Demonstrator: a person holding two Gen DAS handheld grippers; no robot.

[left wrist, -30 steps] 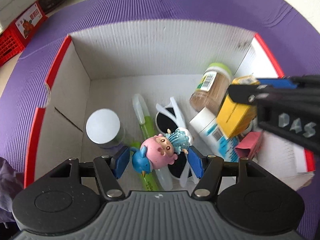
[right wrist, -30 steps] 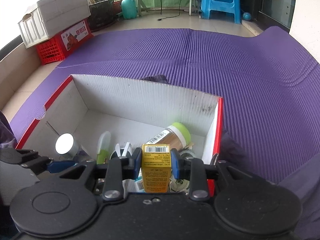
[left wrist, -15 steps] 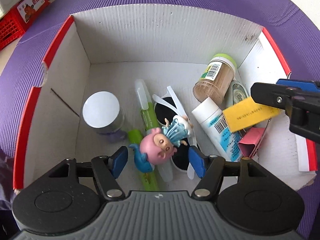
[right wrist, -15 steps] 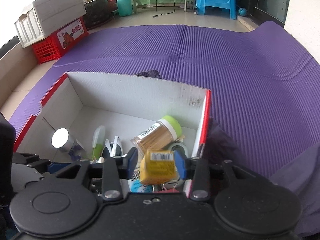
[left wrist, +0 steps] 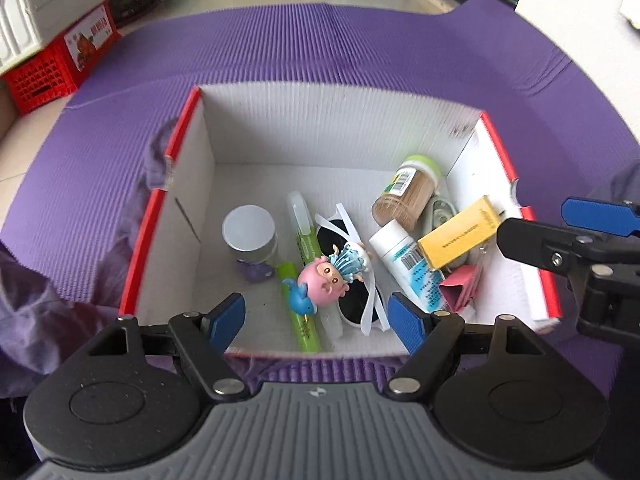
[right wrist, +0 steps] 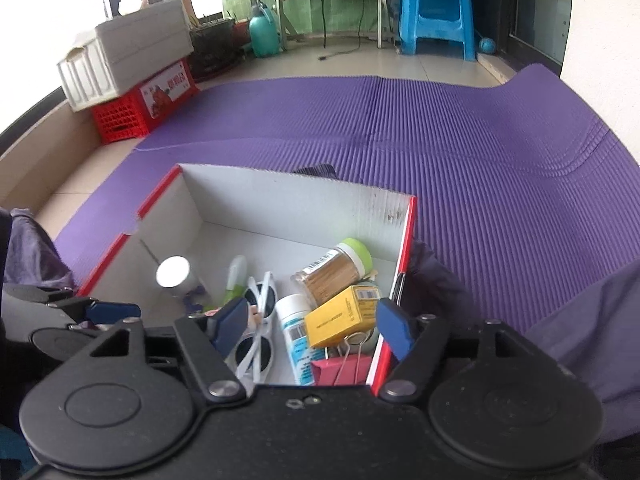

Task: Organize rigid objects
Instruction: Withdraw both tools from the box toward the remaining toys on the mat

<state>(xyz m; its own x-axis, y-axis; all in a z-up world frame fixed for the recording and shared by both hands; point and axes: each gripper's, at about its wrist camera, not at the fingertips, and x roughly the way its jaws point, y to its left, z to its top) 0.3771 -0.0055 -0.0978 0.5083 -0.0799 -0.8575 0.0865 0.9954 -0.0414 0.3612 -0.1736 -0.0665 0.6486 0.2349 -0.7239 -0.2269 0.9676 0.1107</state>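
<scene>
With both jaws opening and nothing pinched, release is step in hand. Left jaws [left wrist: 318, 318] spread above pink figurine [left wrist: 322, 278], lying on sunglasses [left wrist: 352, 276] in box [left wrist: 340, 136]. Right jaws [right wrist: 310, 322] spread; yellow carton [right wrist: 340, 316] rests on bottle inside. Lift straight, clear box walls, avoid nudging contents.

hidden: tape roll [left wrist: 440, 210] mostly under toothpick jar [left wrist: 408, 192] | cut off: right claw [left wrist: 568, 224] by frame edge | unreadable: yellow box [right wrist: 344, 316] print too small
</scene>
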